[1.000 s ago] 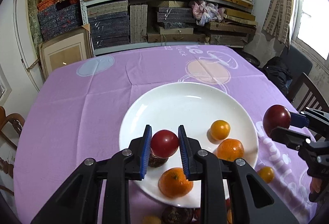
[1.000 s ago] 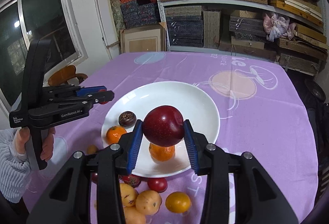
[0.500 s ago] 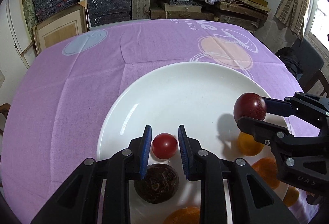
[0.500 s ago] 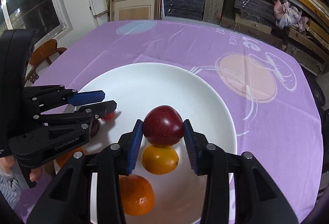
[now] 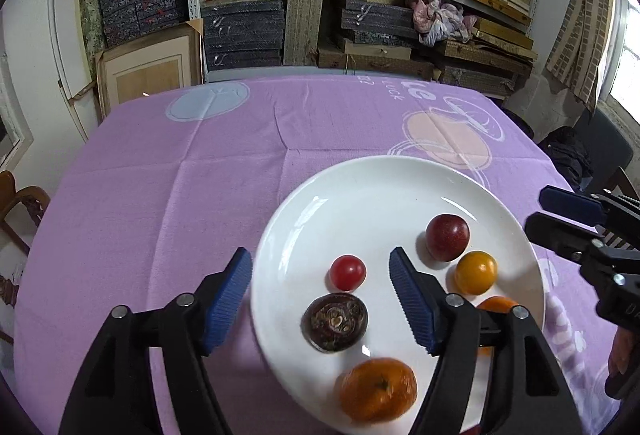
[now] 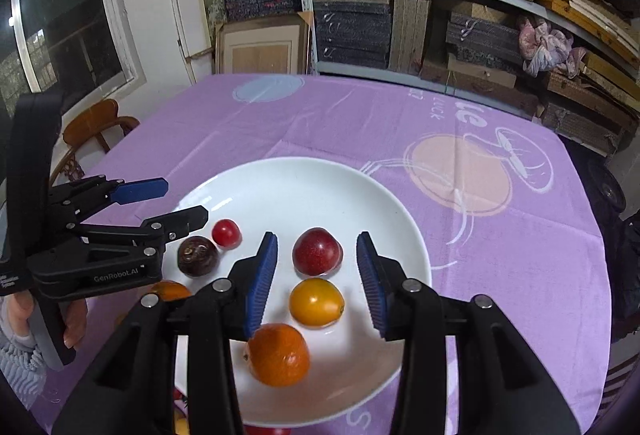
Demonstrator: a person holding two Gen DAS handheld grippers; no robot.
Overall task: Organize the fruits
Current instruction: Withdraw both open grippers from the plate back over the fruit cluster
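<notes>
Five fruits on white plate [image 5: 352, 187] atop purple-clothed counter [image 5: 160, 195]: small red tomato [image 5: 348, 272], dark plum [image 5: 447, 237], yellow-orange fruit [image 5: 475, 272] beside plum, brown wrinkled fruit [image 5: 334, 322], large orange [image 5: 378, 389] nearest. Left gripper [image 5: 320, 299]: fingers wide apart, empty, over plate. Right gripper [image 6: 316, 275]: fingers apart, straddling plum, not touching.

Left tongs [image 5: 320, 299]: jaws spread wide, nothing between the pads, angled downward. Right tongs [image 6: 316, 277]: jaws likewise parted and empty. A hand [image 6: 60, 319] grips the left handle.
</notes>
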